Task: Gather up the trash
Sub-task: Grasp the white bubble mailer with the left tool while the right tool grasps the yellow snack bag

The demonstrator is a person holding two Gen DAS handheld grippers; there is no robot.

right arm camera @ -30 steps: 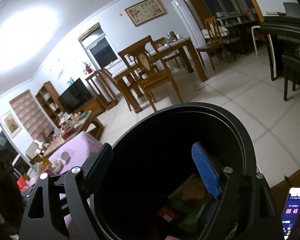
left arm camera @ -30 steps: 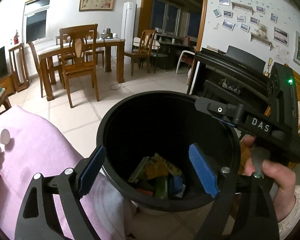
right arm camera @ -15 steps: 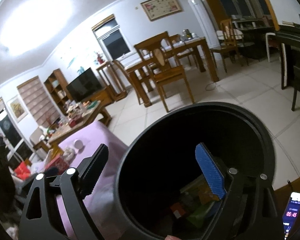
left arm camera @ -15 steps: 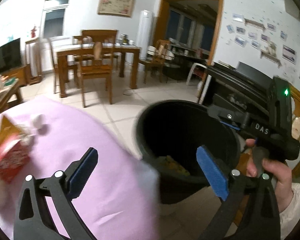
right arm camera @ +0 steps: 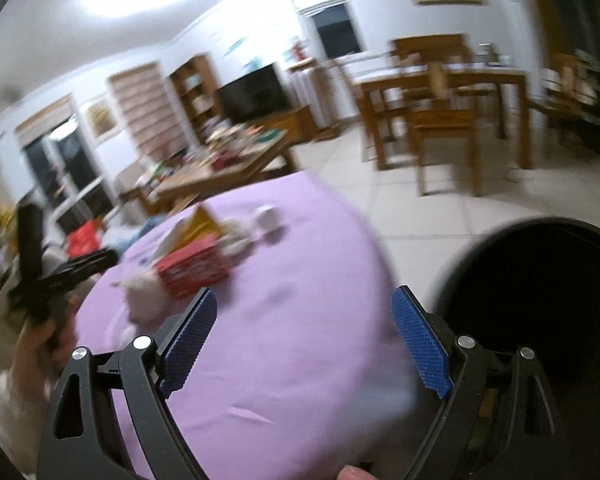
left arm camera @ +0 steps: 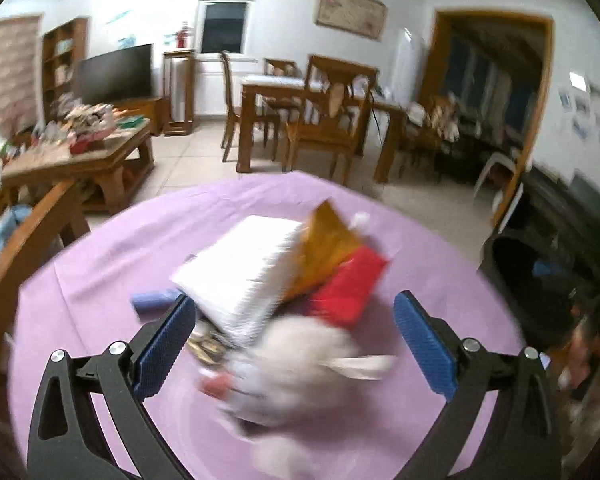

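Lilac cloth covers the round counter [left arm camera: 100,264] that carries the trash, and at its middle lies the heap: a crumpled white tissue wad [left arm camera: 300,360] nearest the camera, a red carton [left arm camera: 348,292] just beyond it, an orange wrapper [left arm camera: 324,248] and a white flat pack [left arm camera: 240,268] leaning against that carton. The wad lies straight ahead of the left gripper [left arm camera: 296,340], between its spread fingers and slightly below them; blur hides any long axis. Both grippers hold nothing. The right gripper [right arm camera: 304,336], fingers equally wide apart, hangs over bare cloth well short of the carton, so the left is nearer. Beyond the counter's right edge stands the black bin [right arm camera: 540,300].
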